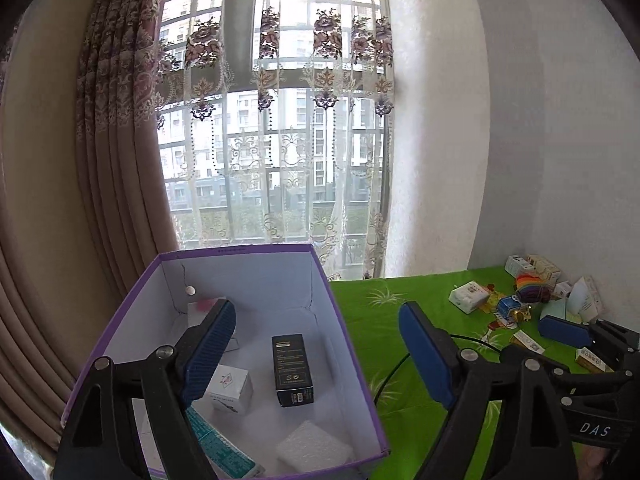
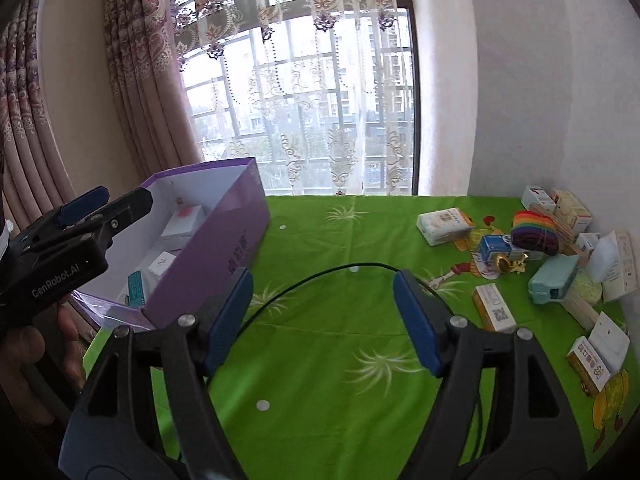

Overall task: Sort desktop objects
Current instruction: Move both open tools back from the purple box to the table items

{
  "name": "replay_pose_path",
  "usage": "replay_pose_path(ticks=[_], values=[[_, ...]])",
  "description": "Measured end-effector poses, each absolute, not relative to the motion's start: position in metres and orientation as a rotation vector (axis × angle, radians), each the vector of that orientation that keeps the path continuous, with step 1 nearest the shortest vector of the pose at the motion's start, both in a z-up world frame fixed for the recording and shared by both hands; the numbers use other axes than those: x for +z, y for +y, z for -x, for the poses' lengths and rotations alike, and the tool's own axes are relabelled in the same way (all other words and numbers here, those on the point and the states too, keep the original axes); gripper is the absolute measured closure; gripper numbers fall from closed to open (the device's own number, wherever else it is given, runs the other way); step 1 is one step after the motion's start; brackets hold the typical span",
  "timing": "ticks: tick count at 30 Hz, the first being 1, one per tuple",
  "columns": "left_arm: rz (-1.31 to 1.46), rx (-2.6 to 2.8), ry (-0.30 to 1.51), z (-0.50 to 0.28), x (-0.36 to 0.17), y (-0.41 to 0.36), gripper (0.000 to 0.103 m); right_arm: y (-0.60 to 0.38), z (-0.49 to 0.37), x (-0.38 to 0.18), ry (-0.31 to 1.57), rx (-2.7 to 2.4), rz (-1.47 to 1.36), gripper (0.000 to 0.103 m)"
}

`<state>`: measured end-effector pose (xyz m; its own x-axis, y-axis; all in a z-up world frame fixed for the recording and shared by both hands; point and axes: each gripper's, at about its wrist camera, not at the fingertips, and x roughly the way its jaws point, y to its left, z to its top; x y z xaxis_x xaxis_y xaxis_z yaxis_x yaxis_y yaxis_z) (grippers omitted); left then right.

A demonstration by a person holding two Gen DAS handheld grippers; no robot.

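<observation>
Desktop objects lay in two groups. In the left wrist view, a purple box (image 1: 248,344) filled the lower left of the frame, already holding a black carton (image 1: 292,370), a small white carton (image 1: 230,388), a teal-printed packet (image 1: 224,446) and a white foam pad (image 1: 312,446). The left gripper (image 1: 316,354) hung over the box's near right corner with its jaws spread wide and nothing between them. At the right edge, unsorted cartons and a rainbow-striped item (image 1: 530,286) lay on the green tablecloth (image 1: 400,400).

In the right wrist view, the right gripper (image 2: 322,318) hovered above bare green cloth in the lower centre, jaws likewise spread and empty. The pile sat at the right of the frame, well apart from it: a white pack (image 2: 444,226), a blue carton (image 2: 494,248), a mint-coloured case (image 2: 554,284) and a yellow-and-white carton (image 2: 494,308). A black cable (image 2: 320,276) arched between the fingers.

Judging from this, the cable was the likeliest trouble: a reach toward the pile could drag it across light cartons or get it pinched along with one. Crowded items could also mean two were grabbed together.
</observation>
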<state>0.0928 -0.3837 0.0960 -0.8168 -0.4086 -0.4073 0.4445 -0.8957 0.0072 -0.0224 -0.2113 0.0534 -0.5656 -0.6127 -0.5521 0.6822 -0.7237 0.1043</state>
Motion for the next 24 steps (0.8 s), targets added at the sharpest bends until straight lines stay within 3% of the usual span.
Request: replay_pose_path(ticks=[8,15,24], values=[[-0.638,-2.732,0.096,-0.059,0.086,-0.339,0.019,-0.095,0.053,0.019,0.095,-2.4,-0.928,0.024],[-0.733,-2.829,0.083,-0.032,0.069,-0.304,0.019,-0.001,0.075,-0.006,0.165,-2.481,-1.011,0.024],[-0.803,-2.877,0.058,-0.015,0.058,-0.271,0.019,0.036,0.113,-0.029,0.219,-2.376,-1.014,0.025]])
